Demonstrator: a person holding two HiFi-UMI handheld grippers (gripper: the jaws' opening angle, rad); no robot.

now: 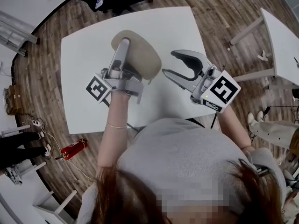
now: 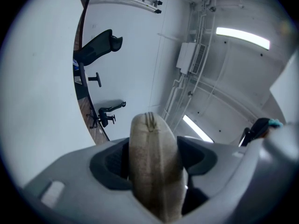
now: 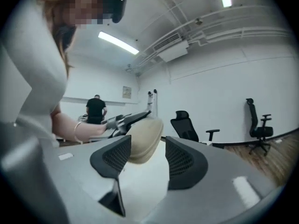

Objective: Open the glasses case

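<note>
The case [image 1: 142,57], a beige oval pouch-like shell, is near the middle of the white worktop [image 1: 84,78], at about 12 o'clock from the person. The left hand-held gripper [image 1: 124,45] reaches it from its 7 o'clock side and is clamped on it: one jaw lies across the top face and the other is hidden underneath. In the left gripper view the case stands edge-on between the pads, filling the gap, with its seam [image 2: 148,120] running up the middle toward the camera. It seems to be held this way so that the rim faces outward while the body cannot slide or spin. The case looks tilted, its far end lifted off the worktop, though the frames do not settle how much of it still rests there.

The right hand-held gripper [image 1: 169,64] sits at 3 o'clock of the case, nearly level, its jaws spread and holding nothing. In its own view the rounded end of the case shows in the gap beyond the tips, with neither pad on it. It seems aimed at the free edge opposite the clamp. The lid looks closed, so the opening is probably still to do: likely pinching one half at the rim and parting it from the held half.
</note>
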